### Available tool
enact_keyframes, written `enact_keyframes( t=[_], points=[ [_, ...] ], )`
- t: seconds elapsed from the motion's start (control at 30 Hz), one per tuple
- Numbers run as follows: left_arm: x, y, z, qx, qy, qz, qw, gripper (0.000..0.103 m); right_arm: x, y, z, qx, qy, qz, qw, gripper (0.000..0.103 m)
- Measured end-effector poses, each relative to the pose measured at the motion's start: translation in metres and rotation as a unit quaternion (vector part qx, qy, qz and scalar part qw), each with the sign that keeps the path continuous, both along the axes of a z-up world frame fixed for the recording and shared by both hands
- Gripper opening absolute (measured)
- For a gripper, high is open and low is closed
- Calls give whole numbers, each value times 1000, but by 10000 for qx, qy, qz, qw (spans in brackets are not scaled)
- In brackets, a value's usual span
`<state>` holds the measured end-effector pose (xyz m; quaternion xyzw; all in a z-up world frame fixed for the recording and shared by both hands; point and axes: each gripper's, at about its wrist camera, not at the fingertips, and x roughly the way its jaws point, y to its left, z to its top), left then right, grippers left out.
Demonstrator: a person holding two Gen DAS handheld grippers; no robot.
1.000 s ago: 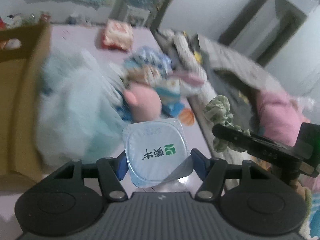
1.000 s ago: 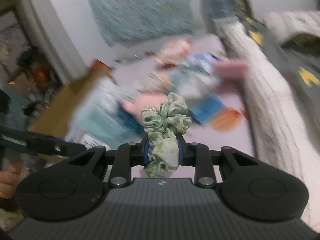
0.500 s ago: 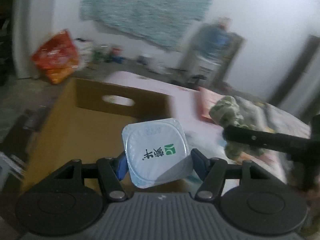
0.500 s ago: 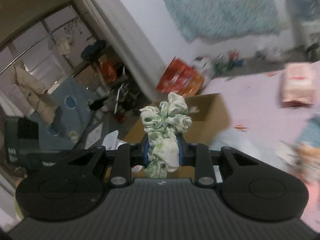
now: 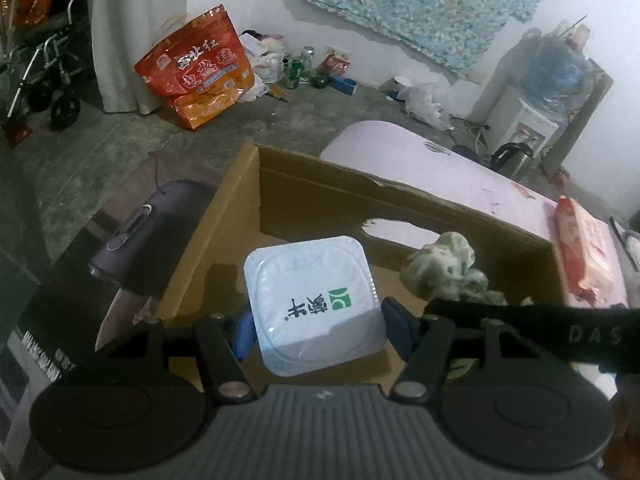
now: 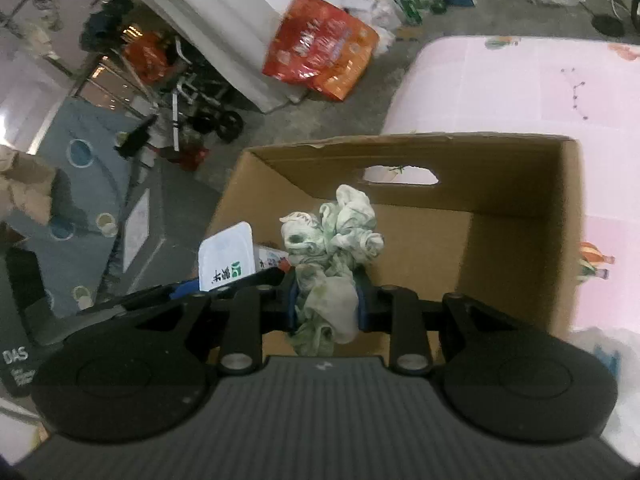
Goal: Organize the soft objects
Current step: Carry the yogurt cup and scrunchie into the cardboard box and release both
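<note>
My left gripper [image 5: 316,326] is shut on a white yogurt cup [image 5: 310,300] with a green logo and holds it over the open cardboard box [image 5: 320,188]. My right gripper [image 6: 326,304] is shut on a green-and-white fabric scrunchie [image 6: 336,240] and holds it over the same box [image 6: 520,216]. In the right wrist view the yogurt cup [image 6: 226,256] and left gripper sit at the scrunchie's left. In the left wrist view the scrunchie [image 5: 444,270] and right gripper are at the right.
The box stands at the edge of a pink play mat [image 6: 520,88]. A red snack pack [image 5: 580,248] lies on the mat beside the box. An orange bag [image 5: 200,68], bottles, a water dispenser [image 5: 532,112] and a grey device [image 5: 140,240] are on the concrete floor.
Both grippers swung left from the pile of soft things on the mat and moved over the cardboard box. Each keeps its hold on its object.
</note>
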<state>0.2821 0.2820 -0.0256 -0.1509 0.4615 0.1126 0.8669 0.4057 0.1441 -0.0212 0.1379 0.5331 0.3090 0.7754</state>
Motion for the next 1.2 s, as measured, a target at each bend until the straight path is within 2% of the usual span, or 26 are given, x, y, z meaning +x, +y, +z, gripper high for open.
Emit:
enact_keyframes(
  t=[0.07,0.1,0.2,0.23,0.33,0.53,0.67,0.77,0.9,1.07,1.2],
  points=[
    [4,6,-8,-29,40,77,10000,65,9,9,-8,-100,10,-53,9999,28],
    [9,9,-13,-57,54,110,9999,66,8,-1,-14,-107,46,-80,9999,29],
    [15,7,-15,173,-128,177,9996,60,20,3,-29,-125,121,-189,9997,33],
    [17,7,-14,211,-154,211,9994,61,24,4,-33,-111,160,-245,9995,35],
    [22,12,-17,109,-91,298,9995,62,25,-11,-45,-42,283,-374,9989,40],
    [21,15,-18,61,-74,387,9992,62,34,-13,-61,126,442,-435,9980,47],
    [12,20,-13,-113,-86,548,9984,62,35,-17,-68,454,687,-488,9954,53],
    [1,22,-5,-251,-186,575,9979,69,33,-17,-74,644,841,-502,9931,56],
    [-12,17,8,-282,-335,498,9978,72,31,-16,-80,952,1079,-464,9885,69],
    [-28,10,22,-304,-474,490,9972,72,23,-17,-69,1163,1009,-493,9868,72],
    [-49,-2,36,-294,-535,349,9975,72,9,-33,-29,1241,551,-310,9903,72]
  ],
)
